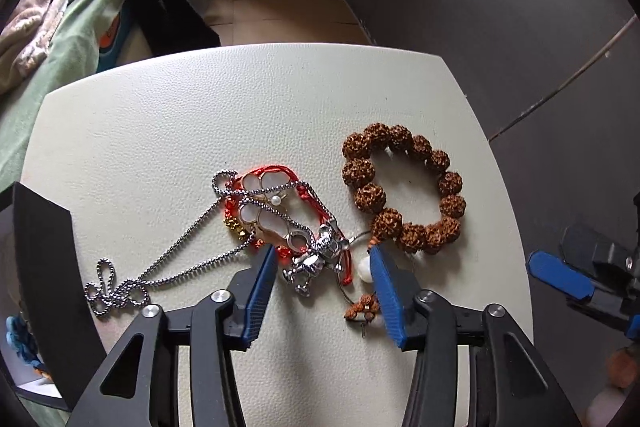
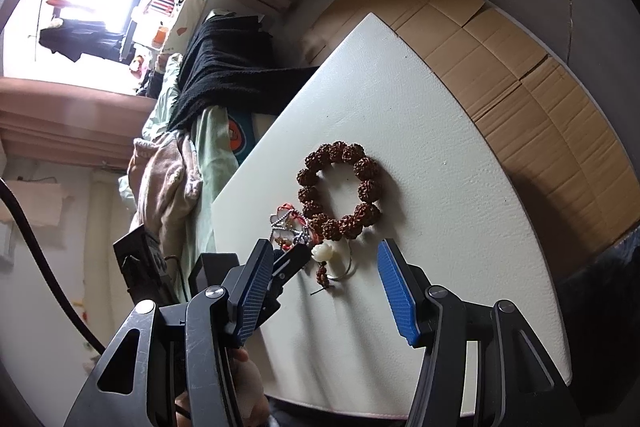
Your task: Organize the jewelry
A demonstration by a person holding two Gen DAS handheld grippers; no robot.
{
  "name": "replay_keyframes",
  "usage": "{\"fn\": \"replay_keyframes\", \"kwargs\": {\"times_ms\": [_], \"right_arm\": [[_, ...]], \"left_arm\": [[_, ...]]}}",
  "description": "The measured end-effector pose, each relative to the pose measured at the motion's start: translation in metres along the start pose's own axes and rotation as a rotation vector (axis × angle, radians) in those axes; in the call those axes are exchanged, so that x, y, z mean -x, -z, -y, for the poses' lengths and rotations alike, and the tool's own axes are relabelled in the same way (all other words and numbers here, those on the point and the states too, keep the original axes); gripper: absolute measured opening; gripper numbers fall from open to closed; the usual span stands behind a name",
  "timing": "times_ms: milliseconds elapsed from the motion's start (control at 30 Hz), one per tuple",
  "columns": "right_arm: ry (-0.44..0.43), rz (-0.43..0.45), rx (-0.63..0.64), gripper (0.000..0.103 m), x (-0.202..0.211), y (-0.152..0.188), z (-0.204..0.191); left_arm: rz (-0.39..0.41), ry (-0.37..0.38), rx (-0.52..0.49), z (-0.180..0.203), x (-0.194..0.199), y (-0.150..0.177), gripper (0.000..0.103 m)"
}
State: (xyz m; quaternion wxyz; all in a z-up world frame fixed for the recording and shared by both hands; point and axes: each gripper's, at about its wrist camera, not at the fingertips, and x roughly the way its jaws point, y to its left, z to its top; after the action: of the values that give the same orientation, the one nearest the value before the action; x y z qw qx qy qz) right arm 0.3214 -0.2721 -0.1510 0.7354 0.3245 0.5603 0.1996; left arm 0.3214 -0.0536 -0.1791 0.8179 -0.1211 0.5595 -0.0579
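White desk [image 1: 160, 99] bare toward far edge; one bead bracelet [image 1: 404, 187], one chain [image 1: 180, 251] near front edge; both tongs, left [image 1: 323, 259] and right [image 2: 324, 255], agape, empty.

left wrist – close above table [image 1: 160, 107] | right wrist – farther, rolled sideways | shared: bead bracelet [image 1: 402, 187]

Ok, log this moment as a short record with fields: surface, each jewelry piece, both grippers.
surface: cream textured tabletop
beads: brown knobbly seed-bead bracelet, lying in a ring, apart from both grippers
chain: silver metal chain necklace, draped over the red cord bracelet with shell petals
pendant: shiny silver figure charm, between the left fingers
pearl: white bead on a thin wire hoop
left gripper: open, low over the tangle
right gripper: open, empty
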Motion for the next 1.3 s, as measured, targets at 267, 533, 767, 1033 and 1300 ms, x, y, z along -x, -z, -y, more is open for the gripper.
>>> {"fn": "replay_keyframes", "kwargs": {"times_ms": [267,533,767,1033,1300], "right_arm": [[0.006,0.002,-0.008,0.055,0.0,-0.001,0.002],[0.005,-0.002,0.002,0.055,0.0,0.0,0.001],[0.01,-0.012,0.011,0.055,-0.003,0.001,-0.001],[0.023,-0.003,0.005,0.055,0.0,0.0,0.002],[0.014,0.002,0.003,0.055,0.003,0.001,0.003]], "left_arm": [[-0.009,0.026,0.031,-0.001,-0.005,-0.006,0.044],[0.013,-0.044,-0.057,0.007,-0.004,0.011,0.024],[0.008,-0.12,-0.129,0.023,-0.011,0.002,0.025],[-0.009,-0.163,-0.147,0.029,-0.018,-0.007,0.036],[-0.015,-0.157,-0.138,0.023,-0.015,-0.004,0.019]]}}
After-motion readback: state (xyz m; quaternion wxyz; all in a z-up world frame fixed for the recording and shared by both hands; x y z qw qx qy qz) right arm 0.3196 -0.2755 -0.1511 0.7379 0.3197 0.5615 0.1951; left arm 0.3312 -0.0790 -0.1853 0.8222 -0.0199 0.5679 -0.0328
